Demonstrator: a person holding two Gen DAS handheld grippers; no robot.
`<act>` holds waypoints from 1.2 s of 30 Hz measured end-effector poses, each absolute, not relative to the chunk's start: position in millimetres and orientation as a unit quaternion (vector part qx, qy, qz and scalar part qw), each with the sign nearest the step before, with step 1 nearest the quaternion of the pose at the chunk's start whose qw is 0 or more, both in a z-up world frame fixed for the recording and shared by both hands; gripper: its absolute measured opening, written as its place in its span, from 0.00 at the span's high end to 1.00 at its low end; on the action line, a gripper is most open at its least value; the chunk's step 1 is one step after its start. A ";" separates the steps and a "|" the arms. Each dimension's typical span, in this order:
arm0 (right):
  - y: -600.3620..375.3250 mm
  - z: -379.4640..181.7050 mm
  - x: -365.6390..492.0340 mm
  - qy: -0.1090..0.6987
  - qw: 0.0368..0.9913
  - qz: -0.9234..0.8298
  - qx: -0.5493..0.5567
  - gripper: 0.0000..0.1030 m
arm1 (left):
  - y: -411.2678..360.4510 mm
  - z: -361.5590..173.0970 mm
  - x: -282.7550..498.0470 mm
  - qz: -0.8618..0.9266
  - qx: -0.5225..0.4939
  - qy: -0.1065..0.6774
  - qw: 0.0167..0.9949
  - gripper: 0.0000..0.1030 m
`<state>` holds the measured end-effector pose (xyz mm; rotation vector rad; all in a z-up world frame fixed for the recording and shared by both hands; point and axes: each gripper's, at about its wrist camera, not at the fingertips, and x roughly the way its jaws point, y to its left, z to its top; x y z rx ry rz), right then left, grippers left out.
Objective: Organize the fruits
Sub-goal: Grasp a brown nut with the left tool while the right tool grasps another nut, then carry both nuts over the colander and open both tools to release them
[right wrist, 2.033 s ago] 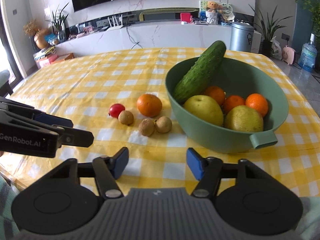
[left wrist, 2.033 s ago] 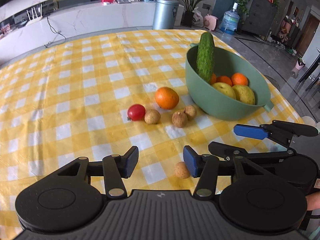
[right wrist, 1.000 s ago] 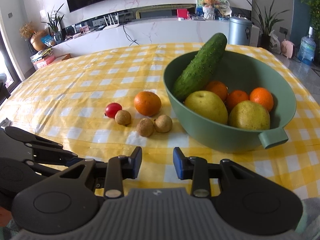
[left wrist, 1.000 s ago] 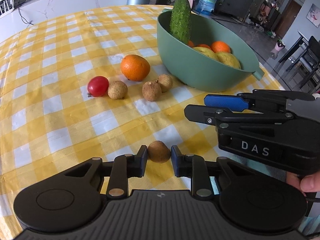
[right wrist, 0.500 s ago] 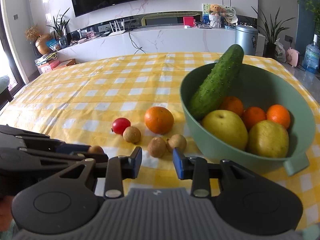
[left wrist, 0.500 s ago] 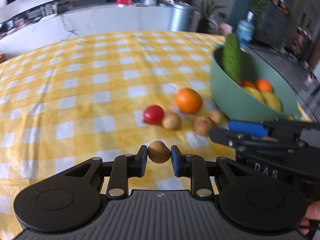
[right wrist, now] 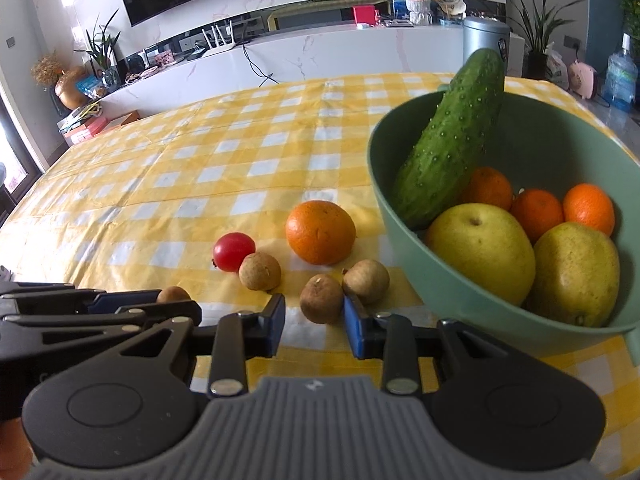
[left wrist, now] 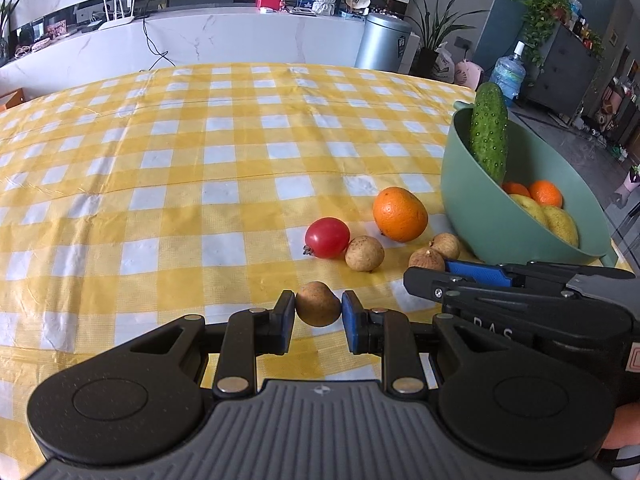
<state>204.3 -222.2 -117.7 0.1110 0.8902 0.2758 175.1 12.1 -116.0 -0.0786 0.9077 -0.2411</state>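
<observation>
The left gripper [left wrist: 318,316] is clamped on a small brown longan [left wrist: 318,304], its blue pads pressing both sides of the fruit, lifted a little above the yellow checked table [left wrist: 200,160] near its front edge. The right gripper [right wrist: 314,326] has its fingers apart with nothing between them; it sits low over the table, and one loose longan [right wrist: 322,298] lies just ahead of the gap. A second longan [right wrist: 366,281] touches that one, and a third [right wrist: 260,271] lies beside a red tomato [right wrist: 234,251]. An orange [right wrist: 320,232] rests behind them, just beside the green bowl [right wrist: 472,308] standing toward the table's right edge. In the bowl a cucumber [right wrist: 452,152] leans on the rim above two yellow pears [right wrist: 484,248] and three small tangerines [right wrist: 536,208].
</observation>
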 end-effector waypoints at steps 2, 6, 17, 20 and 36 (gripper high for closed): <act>-222.5 -119.0 205.9 0.432 0.891 0.132 0.057 0.80 | 11.0 -117.7 175.6 -0.117 -0.036 0.439 0.890 0.73; -222.5 -119.2 205.2 0.431 0.891 0.132 0.055 0.81 | 9.6 -117.5 174.6 -0.118 -0.031 0.439 0.890 0.73; -224.5 -109.4 192.3 0.415 0.895 0.152 0.051 0.81 | 10.2 -112.7 169.4 -0.118 -0.033 0.435 0.892 0.73; -226.0 -103.3 184.7 0.405 0.899 0.160 0.047 0.81 | 11.2 -109.3 165.9 -0.120 -0.037 0.432 0.893 0.73; -255.5 -47.7 121.9 0.326 0.930 0.170 0.009 0.81 | -13.0 -60.7 138.2 -0.131 -0.039 0.391 0.910 0.73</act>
